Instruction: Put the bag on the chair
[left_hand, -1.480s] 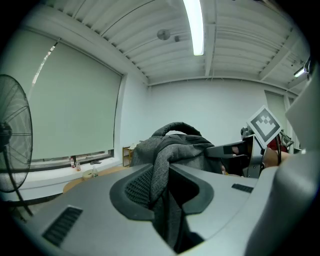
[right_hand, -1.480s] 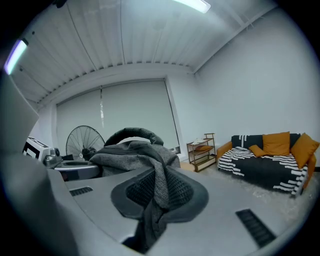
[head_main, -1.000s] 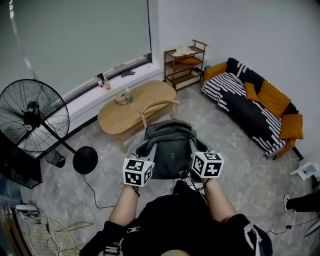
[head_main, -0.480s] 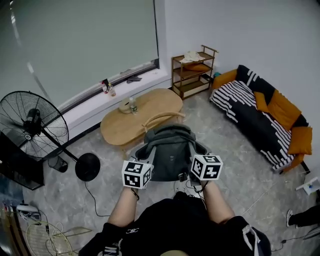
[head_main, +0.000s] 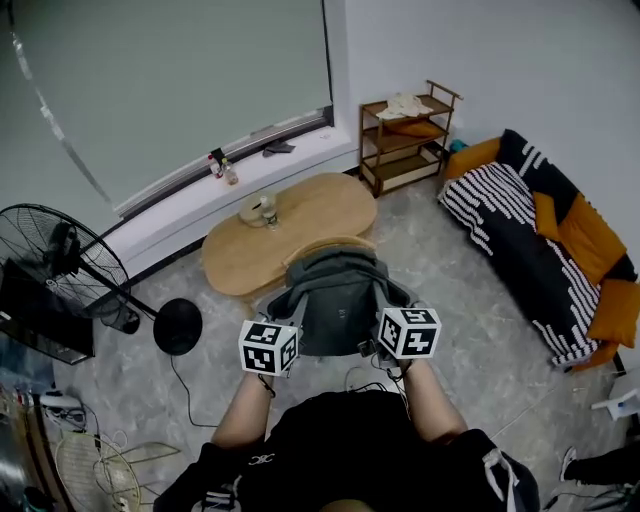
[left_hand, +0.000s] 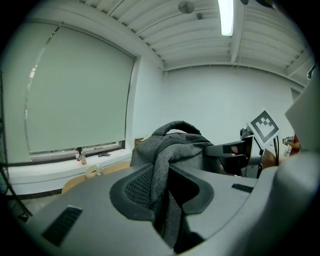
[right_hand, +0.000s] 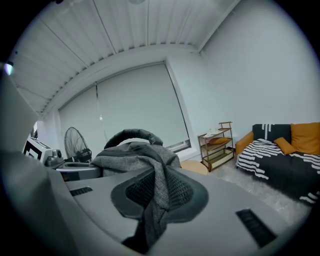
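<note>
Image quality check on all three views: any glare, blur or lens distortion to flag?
Head view: wide-angle bend along the window blind, even light, bag sharp. Left gripper view: black vignette corners, ceiling light blown out, left gripper soft up close. Right gripper view: same vignette, no glare, right gripper soft, sofa fairly crisp.

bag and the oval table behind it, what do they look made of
Bag: grey woven cloth, matte, likely a synthetic. A flecked weave shows up close, and it creases and drapes softly.
Table: looks like pale wood or wood veneer with a smooth, low-sheen finish, even tan colour and rounded edge. Solid or veneer cannot be told.
</note>
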